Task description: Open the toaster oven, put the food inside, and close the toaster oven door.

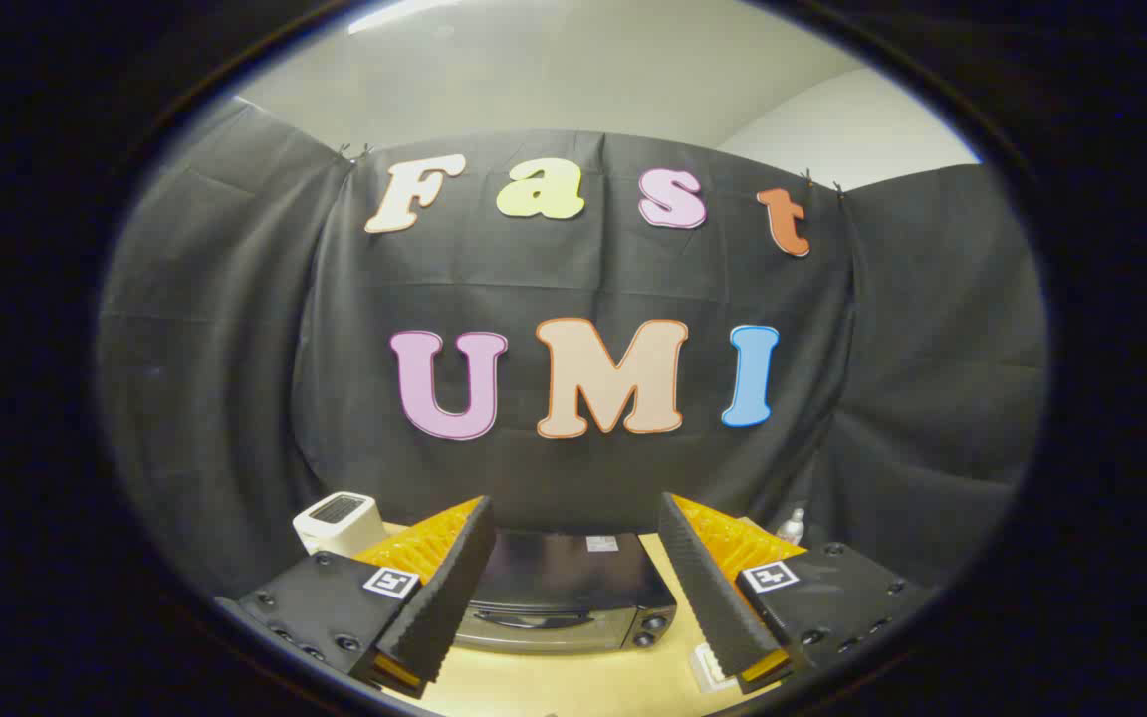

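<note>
A black toaster oven stands on the pale wooden table, just ahead of my fingers and framed between them. Its door is shut, with a dark handle across the front and two knobs at its right end. My gripper hovers above the table in front of the oven, open wide with nothing between the fingers. The left finger and right finger have ribbed black pads on orange bodies. A small white item lies on the table beside the right finger; what it is I cannot tell.
A white boxy appliance with a dark grille on top sits to the left behind the oven. A small clear bottle stands at the back right by the black cloth wall.
</note>
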Motion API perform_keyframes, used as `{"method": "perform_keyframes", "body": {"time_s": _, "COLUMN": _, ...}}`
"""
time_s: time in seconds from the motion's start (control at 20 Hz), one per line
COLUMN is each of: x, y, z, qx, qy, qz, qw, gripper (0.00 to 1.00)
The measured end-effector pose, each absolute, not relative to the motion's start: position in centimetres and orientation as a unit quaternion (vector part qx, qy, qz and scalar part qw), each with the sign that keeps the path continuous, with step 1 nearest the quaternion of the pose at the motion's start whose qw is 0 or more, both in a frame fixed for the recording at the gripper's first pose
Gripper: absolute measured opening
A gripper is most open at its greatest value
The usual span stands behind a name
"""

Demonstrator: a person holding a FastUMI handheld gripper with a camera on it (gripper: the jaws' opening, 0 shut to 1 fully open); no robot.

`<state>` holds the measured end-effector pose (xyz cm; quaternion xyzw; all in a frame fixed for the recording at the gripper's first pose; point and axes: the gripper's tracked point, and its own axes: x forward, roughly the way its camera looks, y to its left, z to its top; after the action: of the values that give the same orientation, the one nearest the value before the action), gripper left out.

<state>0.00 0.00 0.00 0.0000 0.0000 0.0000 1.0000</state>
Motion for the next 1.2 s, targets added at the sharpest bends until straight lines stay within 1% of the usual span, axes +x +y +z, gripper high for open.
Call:
{"method": "perform_keyframes", "body": {"time_s": 0.35, "x": 0.4, "y": 0.1, "z": -0.4, "qx": -0.009, "qy": -0.005, "qz": 0.000, "qw": 1.000, "gripper": 1.00}}
{"method": "perform_keyframes", "body": {"time_s": 0.7, "x": 2.1, "y": 0.8, "z": -2.7, "qx": -0.004, "qy": 0.005, "qz": 0.006, "qw": 1.000, "gripper": 1.00}}
{"method": "perform_keyframes", "body": {"time_s": 1.05, "x": 4.3, "y": 4.8, "z": -6.3, "qx": -0.004, "qy": -0.015, "qz": 0.040, "qw": 0.999, "gripper": 1.00}}
{"method": "perform_keyframes", "body": {"time_s": 1.2, "x": 5.7, "y": 6.2, "z": -10.0, "qx": 0.011, "qy": -0.019, "qz": 0.047, "qw": 0.999, "gripper": 1.00}}
